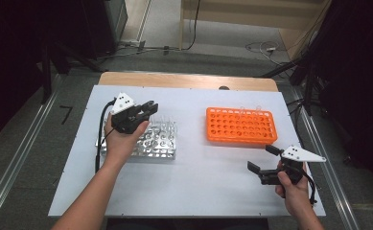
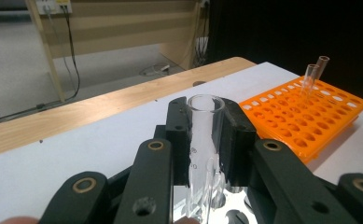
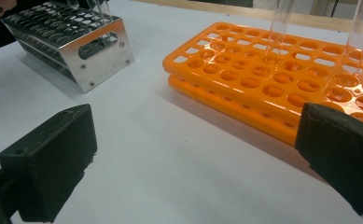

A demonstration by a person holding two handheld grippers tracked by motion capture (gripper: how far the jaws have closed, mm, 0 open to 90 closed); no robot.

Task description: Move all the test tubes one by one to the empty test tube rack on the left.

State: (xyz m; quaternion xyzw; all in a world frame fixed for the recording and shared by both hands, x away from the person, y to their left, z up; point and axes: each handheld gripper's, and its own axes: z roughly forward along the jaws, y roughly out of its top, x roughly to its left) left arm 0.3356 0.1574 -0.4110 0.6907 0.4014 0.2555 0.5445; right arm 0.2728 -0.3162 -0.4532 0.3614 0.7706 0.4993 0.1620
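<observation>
Seen from the high view on the white tabletop (image 1: 198, 172): a metal rack (image 1: 157, 141) at the left, an orange rack (image 1: 240, 127) to the right of the middle, well apart from each other. Above the metal rack, held in the person's left hand (image 1: 119, 141), the left gripper (image 1: 149, 108), jaws pointing toward the orange rack. In the left gripper view, jaws clamped on a clear glass test tube (image 2: 205, 140), upright between the two black pads, its open mouth above the jaw tips, its lower end down over the holes of the metal rack. Farther right in the same view, two more clear tubes (image 2: 315, 74) standing a little tilted in the far row of the orange rack. Near the right front corner of the tabletop, held in the right hand (image 1: 294, 189), the right gripper (image 1: 263, 158), jaws wide apart and holding nothing, just in front of the orange rack and not touching it. In the right gripper view, both racks ahead beyond the open jaws, with the lower parts of two tubes rising from the orange rack.
</observation>
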